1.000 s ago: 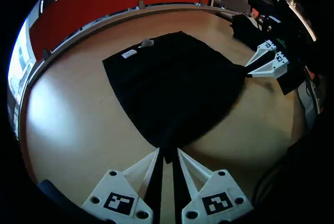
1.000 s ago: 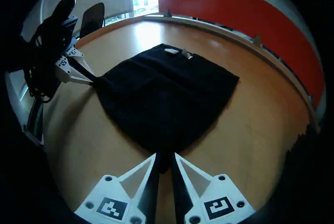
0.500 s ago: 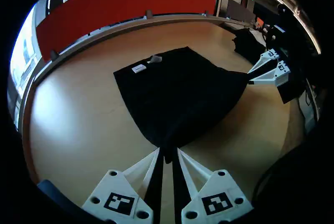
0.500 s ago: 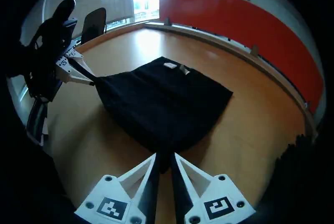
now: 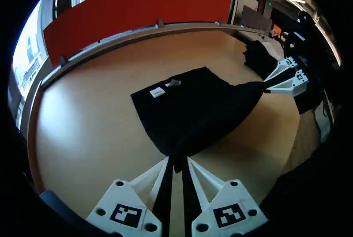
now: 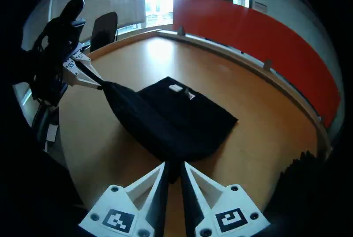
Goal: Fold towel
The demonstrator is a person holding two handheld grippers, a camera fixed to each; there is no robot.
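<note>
Left gripper (image 5: 177, 164) and right gripper (image 6: 174, 168) each have jaws clamped on a black towel (image 5: 194, 109) corner, near edge raised off tabletop (image 5: 88, 122). Risk: unequal travel skews fold; a corner slips out.

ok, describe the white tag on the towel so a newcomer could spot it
On the wooden table, edged by a red partition, lies a black towel with its near corners lifted. By its far edge, flat on the cloth, sits the tag. It is a small bright white rectangle, unlike the greyer, crumpled scrap beside it.
</note>
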